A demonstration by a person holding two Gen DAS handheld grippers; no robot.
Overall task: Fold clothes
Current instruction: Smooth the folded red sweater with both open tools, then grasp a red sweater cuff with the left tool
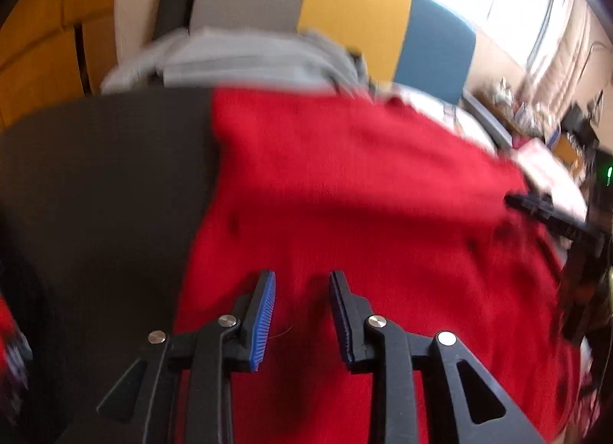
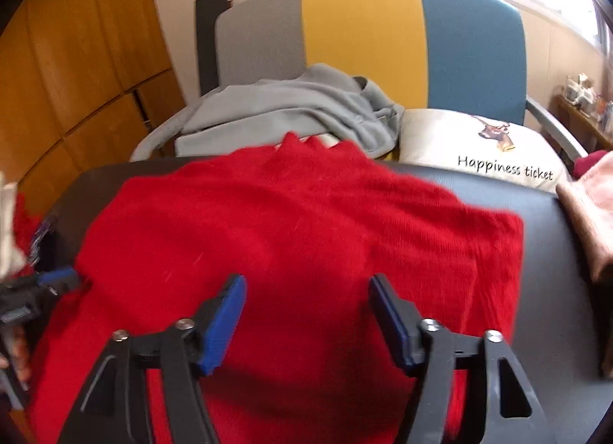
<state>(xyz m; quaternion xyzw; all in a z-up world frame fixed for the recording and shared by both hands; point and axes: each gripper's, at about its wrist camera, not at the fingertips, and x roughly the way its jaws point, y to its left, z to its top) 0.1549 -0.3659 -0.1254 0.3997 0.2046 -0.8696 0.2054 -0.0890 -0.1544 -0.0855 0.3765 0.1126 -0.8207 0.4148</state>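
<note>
A red knitted sweater (image 2: 291, 237) lies spread flat on a dark table (image 2: 551, 290); it also fills the left wrist view (image 1: 364, 194). My left gripper (image 1: 302, 283) is open, jaws apart over the sweater's left part, holding nothing. My right gripper (image 2: 306, 286) is open wide above the sweater's near middle, empty. The left gripper shows at the left edge of the right wrist view (image 2: 57, 279), at the sweater's left edge. The right gripper shows at the right in the left wrist view (image 1: 536, 206).
A grey garment (image 2: 291, 106) lies piled on a chair with a grey, yellow and blue back (image 2: 364, 30) behind the table. A white "Happiness ticket" cushion (image 2: 479, 145) sits beside it. A pink cloth (image 2: 590, 206) lies at the table's right edge. Wooden cabinets (image 2: 76, 79) stand at left.
</note>
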